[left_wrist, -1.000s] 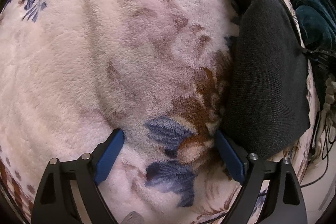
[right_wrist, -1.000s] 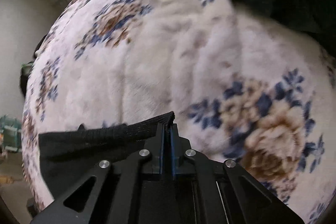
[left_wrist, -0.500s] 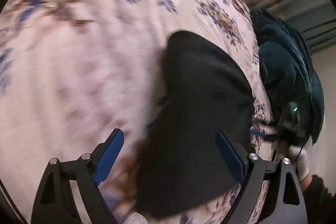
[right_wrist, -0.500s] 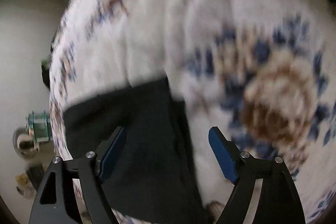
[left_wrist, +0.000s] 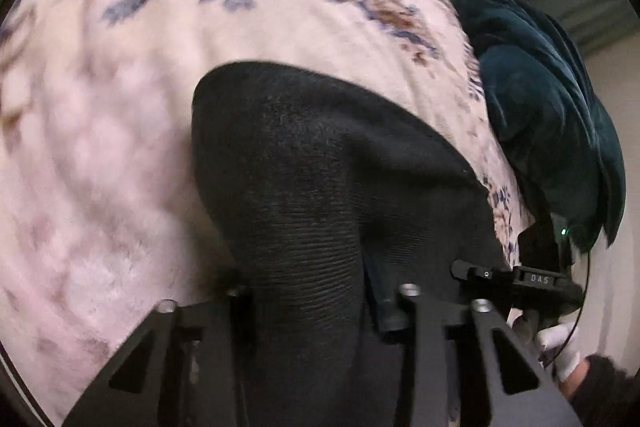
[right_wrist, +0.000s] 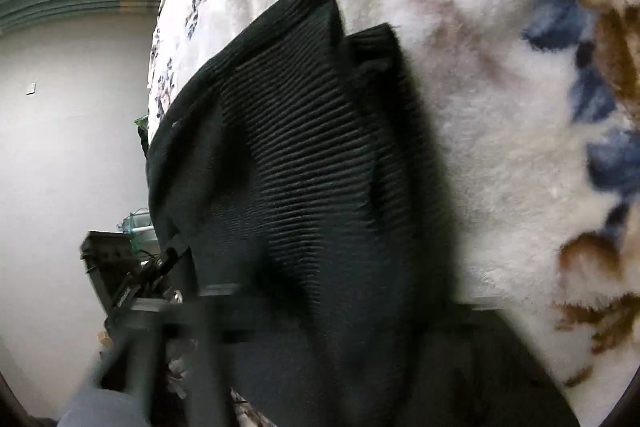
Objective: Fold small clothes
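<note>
both grippers have closed in on the black knit garment (left_wrist: 320, 187) — it now drapes over their jaws, grip unclear.

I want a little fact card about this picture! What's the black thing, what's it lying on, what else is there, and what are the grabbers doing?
garment: black ribbed knit cloth, bunched, partly lifted
surface: fluffy white floral blanket
left hand-held gripper: cloth between its fingers; grip unclear
right hand-held gripper: blurred, cloth draped over it; grip unclear
nearby: dark teal velvet fabric at blanket's edge
fold: not yet neat
</note>
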Demonstrator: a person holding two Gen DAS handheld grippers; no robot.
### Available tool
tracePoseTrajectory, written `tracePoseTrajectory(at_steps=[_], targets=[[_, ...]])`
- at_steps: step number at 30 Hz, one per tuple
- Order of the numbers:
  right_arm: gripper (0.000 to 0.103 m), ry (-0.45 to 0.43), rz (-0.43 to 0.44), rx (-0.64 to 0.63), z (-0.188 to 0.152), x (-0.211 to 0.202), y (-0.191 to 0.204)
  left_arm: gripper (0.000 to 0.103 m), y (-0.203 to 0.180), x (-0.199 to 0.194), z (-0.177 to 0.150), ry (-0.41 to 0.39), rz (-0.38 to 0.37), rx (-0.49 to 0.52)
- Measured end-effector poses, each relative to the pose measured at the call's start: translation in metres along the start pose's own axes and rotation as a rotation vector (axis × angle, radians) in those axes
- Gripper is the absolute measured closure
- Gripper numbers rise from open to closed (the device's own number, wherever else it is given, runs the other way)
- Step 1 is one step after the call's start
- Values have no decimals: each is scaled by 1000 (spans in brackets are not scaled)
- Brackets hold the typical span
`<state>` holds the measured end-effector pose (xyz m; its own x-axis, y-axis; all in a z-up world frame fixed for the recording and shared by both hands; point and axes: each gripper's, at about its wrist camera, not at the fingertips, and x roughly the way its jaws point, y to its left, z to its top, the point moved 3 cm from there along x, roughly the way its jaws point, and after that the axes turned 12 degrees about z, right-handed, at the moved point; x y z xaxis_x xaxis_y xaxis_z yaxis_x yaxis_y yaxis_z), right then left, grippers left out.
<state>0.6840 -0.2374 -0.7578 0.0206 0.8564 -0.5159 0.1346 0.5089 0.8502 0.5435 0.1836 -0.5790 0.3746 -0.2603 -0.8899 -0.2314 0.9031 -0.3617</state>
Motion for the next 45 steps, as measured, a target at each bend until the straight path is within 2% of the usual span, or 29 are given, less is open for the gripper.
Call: tracePoseTrajectory(at_steps=[4,7,14,18,20,23,26,30,33,38,40,41,42,43,44,45], targets=[[85,-34,-42,-68,-2,-8,20,77,-13,-12,6,-21,20,52],[86,-70,-25,-81,-5,-17,35,77,-20,-19,16,-22,16,76],[86,-134,22,-122,9,-45,71,77,-46,-27,70,-49,-9,119],[86,-198,37,-126,41,-62,92,77,-65,-20,124,-54,-15,165],[86,-233,43,-128,68,-69,103,77,-75,-10,154,-51,-9,201],[86,-273,34,-135,105,-69,114,77,-89,13,196,-47,8,265],[86,-317,9,-121,153,-66,116,77,-96,48,229,-17,20,281],[86,-347,-54,-79,199,-59,101,76,-103,96,246,41,72,330],[86,-347,-96,-45,215,-52,87,73,-99,122,251,76,102,346],[85,-321,-177,-14,228,-44,73,62,-90,120,250,99,85,310],[75,-305,-294,-42,219,-40,73,54,-89,112,248,75,130,295],[71,-302,-328,-53,216,-38,77,39,-90,106,247,51,185,305],[55,-300,-428,-76,213,-36,84,25,-90,98,245,16,234,318],[45,-303,-496,-92,210,-36,89,21,-90,89,241,-19,263,324],[19,-309,-527,-100,212,-34,94,18,-91,80,236,-45,286,327],[1,-324,-610,-125,207,-33,103,16,-91,69,229,-76,319,328]])
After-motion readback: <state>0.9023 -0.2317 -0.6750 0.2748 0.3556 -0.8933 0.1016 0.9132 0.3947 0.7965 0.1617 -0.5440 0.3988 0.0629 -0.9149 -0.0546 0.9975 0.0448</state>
